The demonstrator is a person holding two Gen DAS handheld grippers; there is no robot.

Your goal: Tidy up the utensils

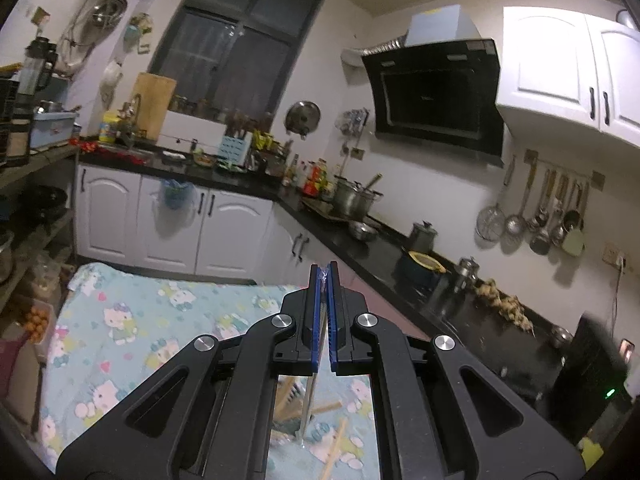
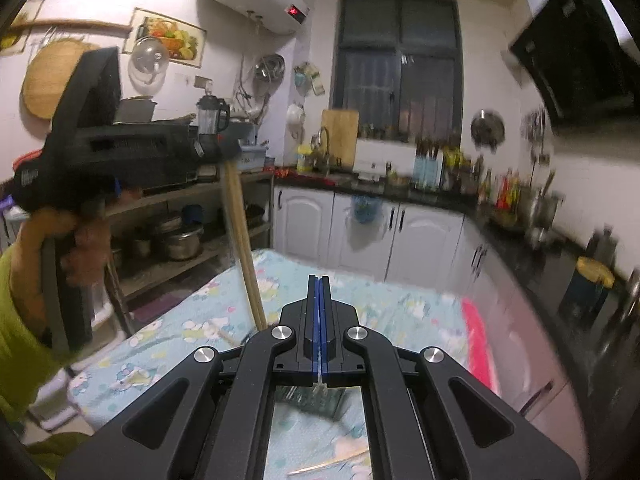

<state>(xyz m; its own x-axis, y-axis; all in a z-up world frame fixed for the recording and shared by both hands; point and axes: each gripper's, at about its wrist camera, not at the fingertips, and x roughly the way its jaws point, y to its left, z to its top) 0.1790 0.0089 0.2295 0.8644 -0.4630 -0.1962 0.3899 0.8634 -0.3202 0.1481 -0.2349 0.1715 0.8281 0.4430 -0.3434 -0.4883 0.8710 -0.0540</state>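
Left tool (image 2: 230,156): seen at the left of the right wrist view, its jaws pressed together on a pair of wooden chopsticks (image 2: 242,248) that hang down toward the table.
Right tool (image 2: 319,280): blue pads pinched on a thin metal utensil (image 2: 320,378), whose kind cannot be told.
Table (image 1: 132,320): covered by a light blue cartoon-print cloth, lower centre of both views.
Loose chopsticks (image 1: 335,446): lying on the cloth, seen through the left tool's frame at the bottom.
Utensil basket (image 2: 312,400): a dark mesh container under the right tool; its contents are too hidden to tell.
Hand (image 2: 60,240): grips the left tool's handle, yellow-green sleeve below.
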